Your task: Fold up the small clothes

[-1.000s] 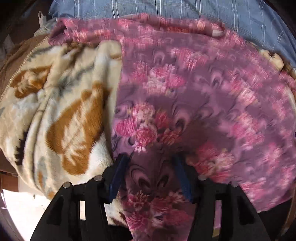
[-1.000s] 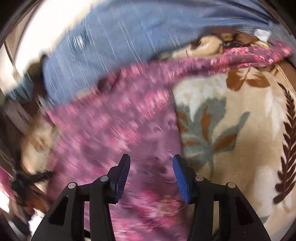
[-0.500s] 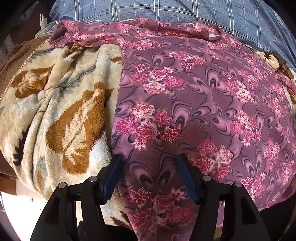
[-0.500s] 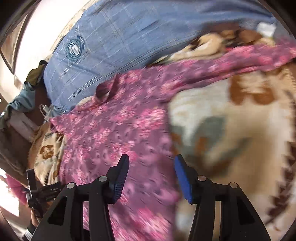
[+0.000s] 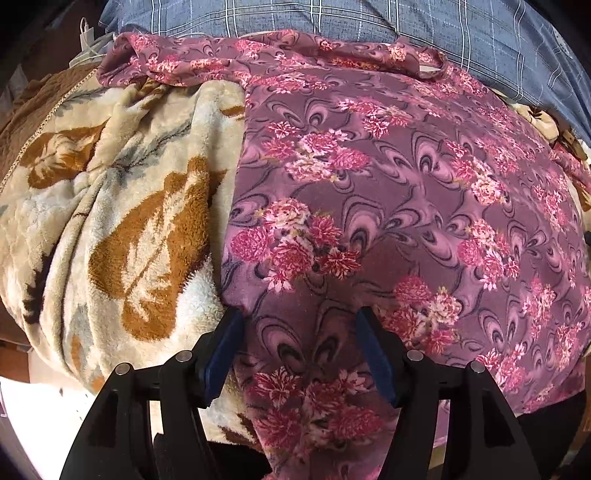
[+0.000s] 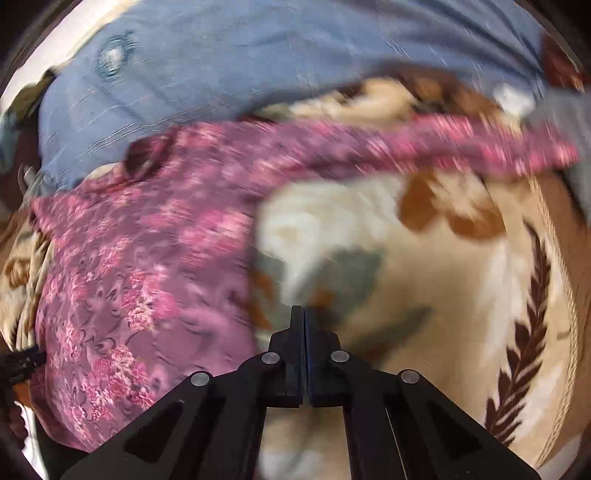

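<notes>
The garment [image 5: 388, 192], a mauve top printed with pink flowers, lies spread over a plush leaf-patterned blanket [image 5: 122, 229], its far edge up against a blue checked pillow [image 5: 406, 22]. One sleeve runs off along the far edge toward the left of the left wrist view; the near hem hangs over the blanket's front edge.

The left gripper [image 5: 299, 339] hovers over the near left part of the cloth with its jaws standing wide and still easing apart. Fabric lies under and between them, but the pads do not press on it. The right gripper [image 6: 303, 332] sits over bare blanket just beside the garment's straight side edge, jaws shut tight together with nothing visibly between them; that view is blurred, so a thin pinch of fabric cannot be ruled out, though none shows.

The cloth looks thin, light and limp. It would likely drape and bunch rather than hold a crease, and the fleecy blanket under it would probably drag at it as it slides. A hold on a single layer at a corner or along a hem seems best, each hand on one end of the same edge, so the panel lifts flat. A grab in mid-panel risks taking blanket pile too.
</notes>
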The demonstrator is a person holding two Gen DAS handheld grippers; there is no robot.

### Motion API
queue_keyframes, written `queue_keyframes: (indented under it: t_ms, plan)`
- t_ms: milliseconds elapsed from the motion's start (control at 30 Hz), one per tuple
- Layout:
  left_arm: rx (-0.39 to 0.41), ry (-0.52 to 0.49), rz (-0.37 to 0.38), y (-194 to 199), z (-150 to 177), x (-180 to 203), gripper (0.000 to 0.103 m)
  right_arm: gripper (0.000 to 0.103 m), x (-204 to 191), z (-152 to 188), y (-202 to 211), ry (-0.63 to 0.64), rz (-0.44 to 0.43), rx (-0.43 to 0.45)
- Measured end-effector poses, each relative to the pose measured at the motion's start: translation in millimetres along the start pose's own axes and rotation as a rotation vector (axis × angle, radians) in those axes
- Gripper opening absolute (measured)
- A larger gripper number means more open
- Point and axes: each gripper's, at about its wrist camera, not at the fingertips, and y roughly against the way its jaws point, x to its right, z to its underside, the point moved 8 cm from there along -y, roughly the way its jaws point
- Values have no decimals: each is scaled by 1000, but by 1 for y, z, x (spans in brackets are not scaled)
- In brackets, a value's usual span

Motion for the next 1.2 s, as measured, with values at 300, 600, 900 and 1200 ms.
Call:
queue_keyframes:
  t_ms: [300,600,900,1200]
  plan:
    - [-6,1,61,15,12,-2,63,56,13,0,137,-36,-124,269]
    - [34,-9,177,60,4,7,63,95,14,-31,370,18,-121,644]
    - [183,-41,130,96,-31,27,64,103,41,-82,442,-24,-82,786]
    - [111,14,17,45,-87,28,64,98,197,-108,137,-460,30,398]
